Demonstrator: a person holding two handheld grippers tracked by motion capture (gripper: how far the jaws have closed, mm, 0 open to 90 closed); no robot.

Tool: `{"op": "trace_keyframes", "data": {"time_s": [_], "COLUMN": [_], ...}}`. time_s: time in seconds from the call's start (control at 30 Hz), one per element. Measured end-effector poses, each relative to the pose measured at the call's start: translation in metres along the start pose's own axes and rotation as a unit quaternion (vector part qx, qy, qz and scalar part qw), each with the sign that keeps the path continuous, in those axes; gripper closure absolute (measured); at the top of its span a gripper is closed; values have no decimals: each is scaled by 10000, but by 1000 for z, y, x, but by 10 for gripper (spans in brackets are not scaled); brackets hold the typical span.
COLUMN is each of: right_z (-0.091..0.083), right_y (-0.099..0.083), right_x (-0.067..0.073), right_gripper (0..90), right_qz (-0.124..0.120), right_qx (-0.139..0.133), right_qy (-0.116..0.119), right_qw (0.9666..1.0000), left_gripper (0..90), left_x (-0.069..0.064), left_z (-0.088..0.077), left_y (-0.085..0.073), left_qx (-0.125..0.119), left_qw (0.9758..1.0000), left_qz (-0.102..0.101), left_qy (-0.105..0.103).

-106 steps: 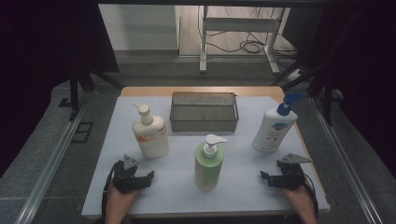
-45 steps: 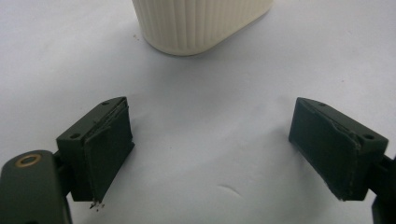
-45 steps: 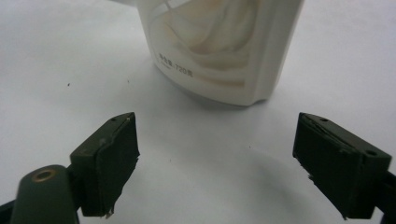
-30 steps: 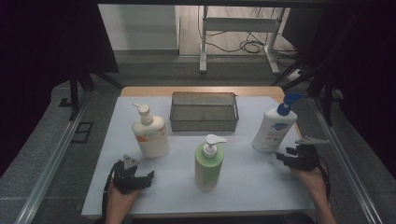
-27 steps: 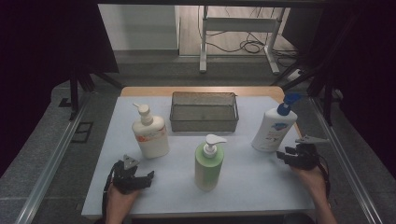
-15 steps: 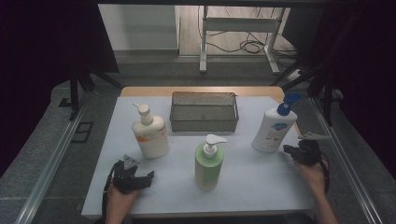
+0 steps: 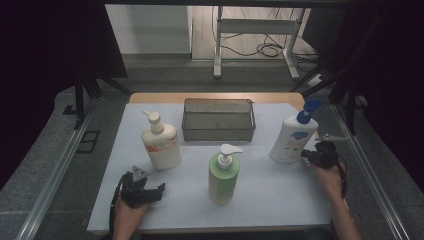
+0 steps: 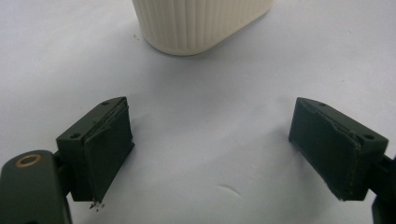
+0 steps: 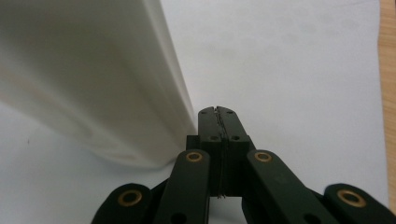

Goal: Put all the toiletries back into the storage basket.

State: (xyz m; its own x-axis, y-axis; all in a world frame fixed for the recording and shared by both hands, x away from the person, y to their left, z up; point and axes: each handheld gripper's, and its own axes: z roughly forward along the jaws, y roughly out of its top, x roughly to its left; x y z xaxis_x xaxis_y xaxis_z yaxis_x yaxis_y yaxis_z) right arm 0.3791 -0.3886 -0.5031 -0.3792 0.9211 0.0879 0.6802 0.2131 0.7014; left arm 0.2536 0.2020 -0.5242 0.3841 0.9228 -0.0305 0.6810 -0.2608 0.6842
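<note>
A white bottle with a blue pump (image 7: 292, 140) stands at the right of the white table top (image 7: 270, 190). My right gripper (image 7: 306, 156) lies low beside its base, on the bottle's right. In the right gripper view the jaws (image 9: 218, 111) are shut with nothing between them, their tips right beside the bottle's wall (image 9: 93, 70); I cannot tell whether they touch it. My left gripper (image 7: 157, 190) rests at the front left. Its jaws (image 8: 224, 149) stand open and empty, facing the base of a cream pump bottle (image 8: 201, 23) with an orange label (image 7: 161, 145).
A green pump bottle (image 7: 223, 175) stands at the front middle. A grey wire-mesh basket (image 7: 218, 131) sits at the back middle. The table's wooden edge (image 9: 388, 70) runs close behind the right gripper. Dark curtains and metal rails flank the table.
My right hand has come from the front right corner up to the white bottle's base and edged closer to it. The left hand has kept still.
</note>
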Motion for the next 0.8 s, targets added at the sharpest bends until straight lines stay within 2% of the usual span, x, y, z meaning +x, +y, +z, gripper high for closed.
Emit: {"op": "trace_keyframes", "data": {"time_s": [0.2, 0.5, 0.8], "right_z": [5, 13, 14], "right_y": [7, 15, 11], "right_x": [-5, -7, -6], "right_gripper": [895, 885, 894], "right_qz": [62, 33, 12], "right_qx": [-29, -37, 38], "right_qy": [54, 308, 451], "right_qw": [10000, 9995, 9990], "left_gripper": [129, 129, 129], "left_x": [0, 0, 0], "left_z": [0, 0, 0], "left_y": [0, 0, 0], "left_qx": [0, 4, 5], "left_qw": [10000, 10000, 10000], "left_qz": [-1, -2, -4], "left_qy": [0, -6, -7]}}
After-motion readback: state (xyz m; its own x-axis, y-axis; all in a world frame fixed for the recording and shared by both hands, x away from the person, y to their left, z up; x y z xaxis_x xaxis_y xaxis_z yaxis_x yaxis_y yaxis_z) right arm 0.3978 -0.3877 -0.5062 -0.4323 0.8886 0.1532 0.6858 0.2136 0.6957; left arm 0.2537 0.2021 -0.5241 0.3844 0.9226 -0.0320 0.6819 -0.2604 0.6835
